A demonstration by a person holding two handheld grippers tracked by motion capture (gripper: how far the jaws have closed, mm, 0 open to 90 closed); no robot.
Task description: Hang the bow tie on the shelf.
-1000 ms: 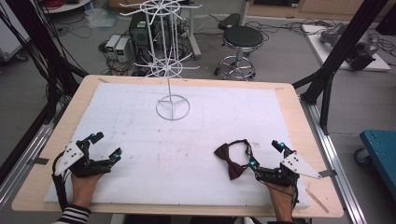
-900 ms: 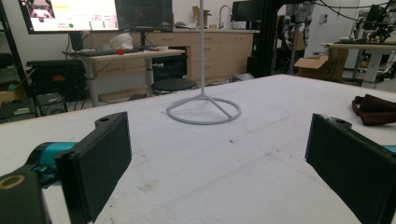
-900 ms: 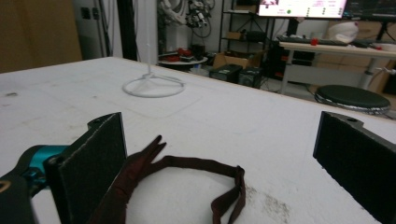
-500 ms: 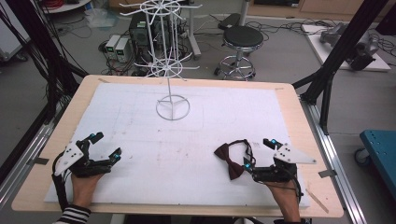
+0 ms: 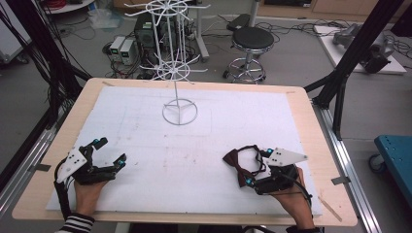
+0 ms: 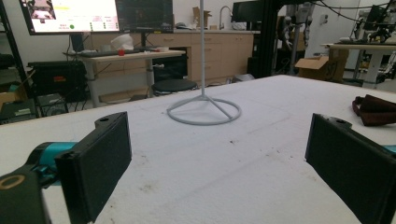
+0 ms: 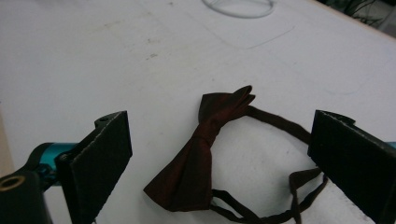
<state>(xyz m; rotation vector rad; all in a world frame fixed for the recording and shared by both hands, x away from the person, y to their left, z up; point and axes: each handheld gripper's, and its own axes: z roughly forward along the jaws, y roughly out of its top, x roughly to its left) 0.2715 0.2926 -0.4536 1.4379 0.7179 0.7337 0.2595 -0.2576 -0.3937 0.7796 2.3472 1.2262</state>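
Note:
A dark maroon bow tie point(image 5: 236, 163) with a thin strap loop lies flat on the white table cover point(image 5: 145, 145), near the front right. My right gripper point(image 5: 258, 167) is open just to its right, one jaw on either side of the strap loop. In the right gripper view the bow tie point(image 7: 201, 154) lies between the spread jaws of the right gripper point(image 7: 219, 144), and the strap runs toward the right jaw. My left gripper point(image 5: 111, 150) rests open at the front left with nothing in it. The left gripper point(image 6: 217, 158) faces a white wire stand's ring base point(image 6: 204, 110).
The white wire display stand point(image 5: 179, 112) rises from the table's back middle, with hook arms high above its ring base. The wooden table edge point(image 5: 311, 126) frames the cover. A stool point(image 5: 248, 41) and equipment stand on the floor beyond.
The right hand has slid left and turned, bringing its open jaws up around the bow tie's strap side. The left gripper and the bow tie have stayed put.

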